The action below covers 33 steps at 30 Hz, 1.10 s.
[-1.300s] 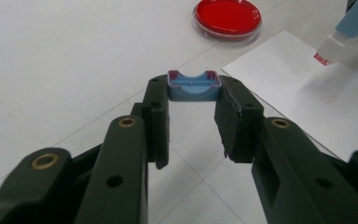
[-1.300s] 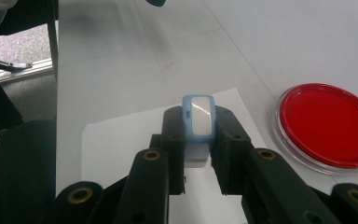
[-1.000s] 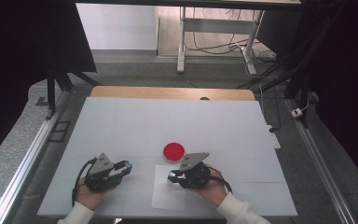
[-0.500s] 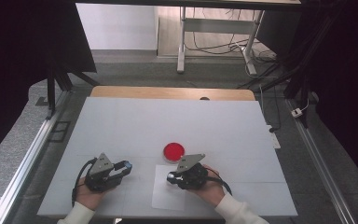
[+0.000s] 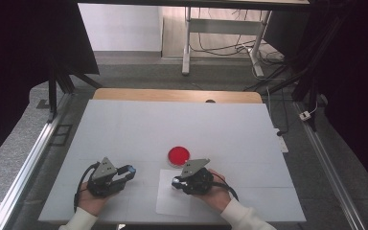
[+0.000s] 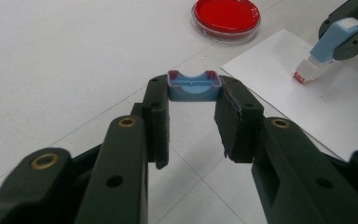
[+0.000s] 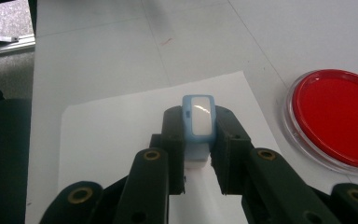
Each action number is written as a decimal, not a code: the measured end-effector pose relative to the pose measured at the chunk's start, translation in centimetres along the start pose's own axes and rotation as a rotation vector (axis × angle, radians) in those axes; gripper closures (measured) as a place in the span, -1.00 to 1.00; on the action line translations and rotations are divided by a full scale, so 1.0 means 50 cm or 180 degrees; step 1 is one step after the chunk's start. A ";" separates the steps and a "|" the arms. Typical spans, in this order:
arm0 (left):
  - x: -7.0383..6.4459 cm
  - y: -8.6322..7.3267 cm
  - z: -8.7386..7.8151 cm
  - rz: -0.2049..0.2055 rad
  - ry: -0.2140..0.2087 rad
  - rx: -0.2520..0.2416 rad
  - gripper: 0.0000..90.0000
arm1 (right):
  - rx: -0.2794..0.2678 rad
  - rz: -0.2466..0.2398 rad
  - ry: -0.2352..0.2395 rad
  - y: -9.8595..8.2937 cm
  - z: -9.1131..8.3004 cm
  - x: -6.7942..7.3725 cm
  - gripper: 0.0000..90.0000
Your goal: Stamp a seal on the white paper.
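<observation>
Stamp [image 7: 197, 122], a small pale-blue plastic block with a glossy white oblong window, sat clamped between my right gripper's [image 5: 176, 183] matte black fingers, its red-edged base pressed on the smooth white paper sheet [image 7: 121, 140]. My left gripper [image 6: 195, 93] pinched the stamp's blue, scoop-shaped cap [image 6: 194, 86] above the matte white surface [image 5: 139, 129]. Just beside the sheet lay a round clear dish [image 5: 178, 155], glossy red inside.

A white counter [image 5: 172, 124] fills the middle, with a strip of bare wood [image 5: 177, 95] along its far edge; grey carpeted floor [image 5: 139, 72] lies beyond; aluminium rails [image 5: 26, 160] flank both sides; black curtains [image 5: 24, 43] hang left and right; a white table frame [image 5: 187, 43] stands behind, cables [image 5: 230, 50] trailing beneath it.
</observation>
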State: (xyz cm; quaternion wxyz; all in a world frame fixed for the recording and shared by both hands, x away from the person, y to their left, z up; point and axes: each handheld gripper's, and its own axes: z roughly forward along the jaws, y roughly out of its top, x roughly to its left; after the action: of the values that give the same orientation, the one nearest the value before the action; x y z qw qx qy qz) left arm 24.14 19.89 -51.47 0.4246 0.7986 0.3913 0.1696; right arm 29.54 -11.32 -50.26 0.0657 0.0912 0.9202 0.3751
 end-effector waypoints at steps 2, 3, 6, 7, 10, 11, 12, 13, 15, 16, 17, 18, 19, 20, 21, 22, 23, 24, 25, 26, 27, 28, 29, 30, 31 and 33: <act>0.000 0.000 0.000 0.0000 0.0000 0.0000 0.45 | 0.0028 -0.0019 -0.0012 0.000 0.000 0.000 0.67; 0.000 0.000 0.000 0.0000 0.0004 -0.0002 0.45 | 0.0008 -0.0012 -0.0013 0.000 0.000 0.000 0.67; 0.000 0.000 0.000 0.0000 0.0000 0.0001 0.45 | 0.0040 -0.0028 -0.0023 0.000 0.000 0.000 0.67; 0.000 0.000 0.000 0.0000 0.0002 -0.0001 0.45 | 0.0060 -0.0033 -0.0034 0.001 0.000 0.000 0.67; 0.000 0.000 0.000 0.0001 -0.0003 0.0001 0.45 | 0.0033 -0.0034 -0.0032 0.000 0.003 0.002 0.67; 0.000 0.000 0.000 0.0002 -0.0002 0.0001 0.45 | 0.0053 -0.0045 -0.0037 0.000 0.002 0.002 0.67; 0.000 0.000 0.000 0.0001 0.0002 -0.0001 0.45 | 0.0042 -0.0043 -0.0035 0.000 0.003 0.002 0.67; 0.000 0.000 0.000 0.0001 0.0001 0.0000 0.45 | 0.0052 -0.0047 -0.0038 0.000 0.002 0.002 0.67; 0.000 0.000 0.000 0.0001 -0.0003 0.0000 0.45 | 0.0052 -0.0050 -0.0035 0.001 0.003 0.002 0.67; 0.000 0.000 0.000 0.0000 -0.0003 0.0001 0.45 | 0.0047 -0.0053 -0.0035 0.001 0.003 0.002 0.67; 0.000 0.000 0.000 0.0001 -0.0003 0.0002 0.45 | 0.0091 -0.0078 -0.0052 0.002 0.002 0.003 0.67; 0.000 0.000 0.000 0.0001 -0.0004 0.0002 0.45 | 0.0096 -0.0084 -0.0055 0.002 0.002 0.003 0.67; 0.000 0.000 0.000 -0.0001 -0.0005 0.0003 0.45 | 0.0082 -0.0083 -0.0042 0.002 0.003 0.003 0.67; 0.000 0.000 0.000 0.0001 -0.0006 0.0003 0.45 | 0.0065 -0.0079 -0.0039 0.002 0.004 0.003 0.67; 0.000 0.000 0.000 0.0001 -0.0006 0.0004 0.45 | 0.0072 -0.0080 -0.0041 0.002 0.004 0.003 0.67; 0.000 0.000 0.000 0.0003 -0.0008 0.0006 0.45 | 0.0074 -0.0079 -0.0046 0.002 0.005 0.004 0.67; 0.000 0.000 0.000 0.0001 -0.0007 0.0005 0.45 | 0.0096 -0.0097 -0.0045 0.003 0.005 0.003 0.67; 0.000 0.000 0.000 0.0001 -0.0006 0.0003 0.45 | 0.0125 -0.0095 -0.0060 0.003 0.006 0.005 0.67; 0.000 0.000 0.000 0.0000 -0.0005 0.0002 0.45 | 0.0124 -0.0103 -0.0059 0.003 0.007 0.005 0.67; 0.000 0.000 0.000 0.0000 0.0000 0.0000 0.45 | 0.0130 -0.0105 -0.0064 0.003 0.008 0.006 0.67; 0.000 0.000 0.000 -0.0001 0.0001 0.0002 0.45 | 0.0133 -0.0105 -0.0073 0.004 0.008 0.007 0.67; 0.000 0.000 0.000 -0.0002 -0.0001 0.0004 0.45 | 0.0140 -0.0115 -0.0073 0.004 0.008 0.006 0.67; 0.000 0.000 0.000 -0.0002 -0.0002 0.0005 0.45 | 0.0154 -0.0111 -0.0078 0.004 0.009 0.007 0.67; 0.000 0.000 0.000 -0.0002 -0.0002 0.0005 0.45 | 0.0160 -0.0104 -0.0079 0.004 0.009 0.007 0.67; 0.000 0.000 0.000 -0.0002 -0.0003 0.0005 0.45 | 0.0167 -0.0108 -0.0072 0.004 0.010 0.006 0.67; 0.000 0.000 0.000 0.0001 -0.0005 0.0006 0.45 | 0.0171 -0.0098 -0.0082 0.004 0.011 0.007 0.67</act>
State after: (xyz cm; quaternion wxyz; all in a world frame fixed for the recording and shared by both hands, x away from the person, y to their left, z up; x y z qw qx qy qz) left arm 24.15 19.87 -51.46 0.4241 0.7993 0.3910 0.1687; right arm 29.31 -10.73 -50.51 0.0808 0.0836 0.9303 0.3479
